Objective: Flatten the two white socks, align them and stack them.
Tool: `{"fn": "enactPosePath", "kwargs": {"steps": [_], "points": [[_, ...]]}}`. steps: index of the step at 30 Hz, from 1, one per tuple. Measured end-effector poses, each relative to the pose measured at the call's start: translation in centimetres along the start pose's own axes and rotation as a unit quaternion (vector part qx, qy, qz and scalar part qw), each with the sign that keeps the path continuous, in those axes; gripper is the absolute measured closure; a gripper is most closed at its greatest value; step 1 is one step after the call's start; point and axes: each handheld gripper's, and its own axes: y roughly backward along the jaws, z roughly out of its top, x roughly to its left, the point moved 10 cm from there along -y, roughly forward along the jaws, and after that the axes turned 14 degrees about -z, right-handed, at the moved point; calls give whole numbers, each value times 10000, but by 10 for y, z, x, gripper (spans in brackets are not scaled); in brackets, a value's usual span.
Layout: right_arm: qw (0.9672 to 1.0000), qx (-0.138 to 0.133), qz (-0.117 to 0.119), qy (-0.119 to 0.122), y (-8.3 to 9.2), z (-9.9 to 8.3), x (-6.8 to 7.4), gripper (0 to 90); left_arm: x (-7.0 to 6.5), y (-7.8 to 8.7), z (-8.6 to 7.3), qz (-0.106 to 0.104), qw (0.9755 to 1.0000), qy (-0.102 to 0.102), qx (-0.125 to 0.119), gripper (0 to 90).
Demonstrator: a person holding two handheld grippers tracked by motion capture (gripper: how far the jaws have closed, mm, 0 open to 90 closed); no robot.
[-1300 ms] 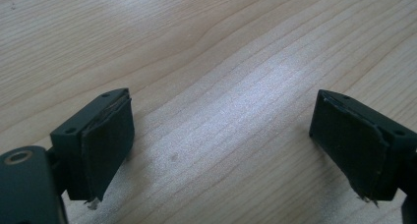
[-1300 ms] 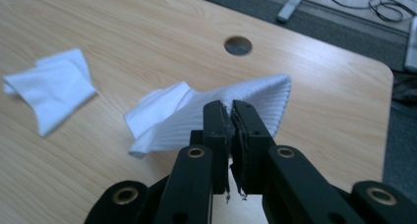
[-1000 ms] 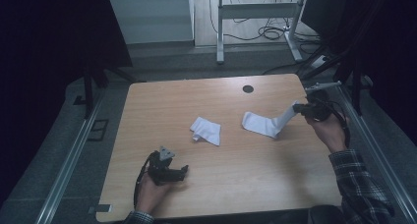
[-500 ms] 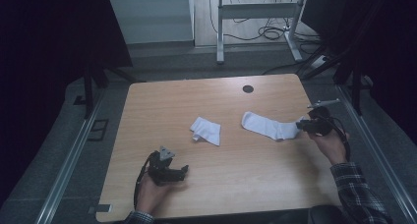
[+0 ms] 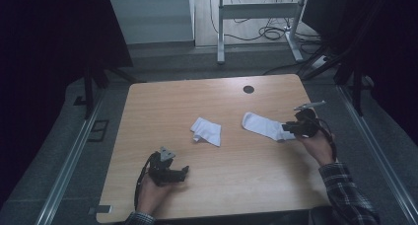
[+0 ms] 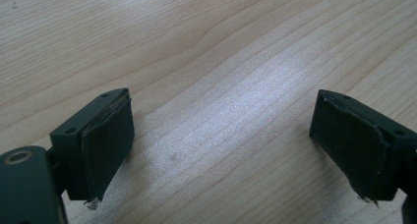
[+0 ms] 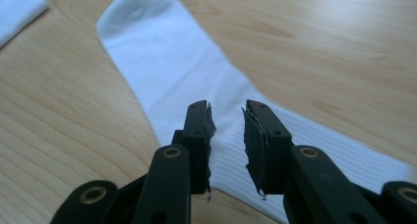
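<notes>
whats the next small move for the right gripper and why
Probably lift the right gripper clear of the flat sock. Its jaws stand slightly apart above the ribbed cuff, which lies flat on the table, so the sock looks released. The folded sock lies beside it.

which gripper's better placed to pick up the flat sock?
Right. The right gripper sits over the flat sock at its ribbed cuff, jaws slightly parted. The left gripper is wide open over bare table, nearer the folded sock.
</notes>
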Motion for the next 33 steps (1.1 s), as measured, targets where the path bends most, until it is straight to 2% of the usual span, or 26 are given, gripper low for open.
{"fn": "enactPosePath", "kwargs": {"steps": [1, 6, 7, 10, 14, 17, 21, 22, 23, 25, 27, 29, 30, 33], "points": [[9999, 54, 68, 97, -10, -4, 10, 699, 0, 0, 0, 0, 10000, 0, 0, 98], [9996, 101, 182, 194, -23, -11, 23, 691, 0, 0, 0, 2, 10000, -4, 6, 98], [9994, 158, 199, 234, -27, -16, 25, 719, 0, 0, 0, 3, 10000, -2, 5, 98], [9992, 229, 229, 254, -27, -21, 28, 729, 0, 0, 0, 2, 10000, 3, 0, 98], [9987, 157, 403, 251, -21, -28, 37, 739, 0, -1, 1, 7, 10000, 2, 11, 99], [9982, 102, 464, 377, -14, -34, 44, 707, -2, -2, 3, -12, 10000, 59, 78, 125], [9985, 33, 435, 336, -10, -33, 40, 672, -4, -5, 10, -52, 9996, 81, 257, 166], [9988, -21, 393, 286, -6, -30, 34, 648, -9, -7, 20, -119, 9997, 30, 232, 165], [9990, -46, 368, 262, -5, -29, 31, 637, -9, -7, 20, -119, 9997, 30, 232, 158], [9991, -76, 349, 246, -3, -29, 27, 629, -18, -10, 30, -368, 9991, -63, 179, 132], [9993, -117, 292, 204, 0, -29, 21, 611, -24, -15, 43, -422, 9990, -104, 59, 143], [9995, -143, 238, 176, 4, -31, 13, 587, -32, -24, 60, -580, 9982, -154, -43, 217], [9995, -143, 238, 176, 4, -31, 13, 587, -32, -24, 60, -580, 9982, -154, -43, 234], [9996, -179, 99, 193, 8, -34, 1, 564, -40, -40, 80, -708, 9973, -192, -94, 283]]}}
